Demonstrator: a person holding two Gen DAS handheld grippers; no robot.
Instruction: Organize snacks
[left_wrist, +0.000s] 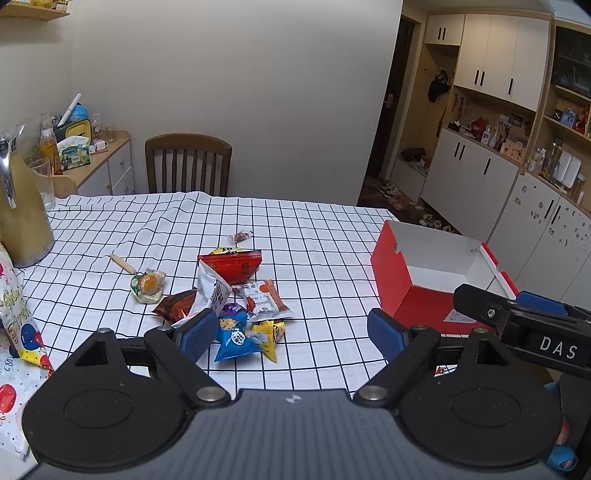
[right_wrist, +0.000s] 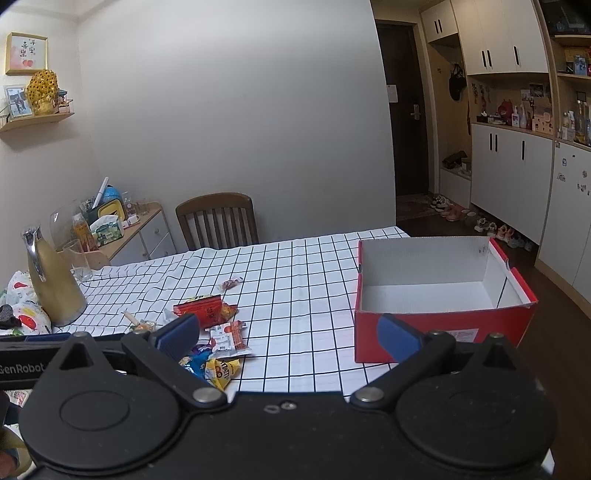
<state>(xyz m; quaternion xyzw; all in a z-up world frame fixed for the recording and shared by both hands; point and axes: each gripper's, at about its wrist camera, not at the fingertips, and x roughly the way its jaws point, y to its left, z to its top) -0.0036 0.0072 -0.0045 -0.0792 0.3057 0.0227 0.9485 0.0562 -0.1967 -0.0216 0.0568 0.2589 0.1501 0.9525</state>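
A pile of snack packets lies on the checked tablecloth: a red bag (left_wrist: 236, 266), a blue cookie packet (left_wrist: 233, 334), a yellow packet (left_wrist: 271, 332), a white-orange packet (left_wrist: 264, 299) and a brown packet (left_wrist: 175, 304). A small sweet (left_wrist: 242, 235) lies apart behind them. A red box (right_wrist: 439, 295), open and empty, stands to the right. My left gripper (left_wrist: 291, 334) is open and empty, just in front of the pile. My right gripper (right_wrist: 288, 336) is open and empty, between the pile (right_wrist: 218, 332) and the box.
A gold jug (left_wrist: 18, 218) stands at the table's left edge, with a glass (left_wrist: 44, 181) behind it. A wrapped egg snack (left_wrist: 148, 284) and a small stick (left_wrist: 123, 264) lie left of the pile. A wooden chair (left_wrist: 188, 162) stands at the far side. A patterned bag (left_wrist: 14, 306) lies near left.
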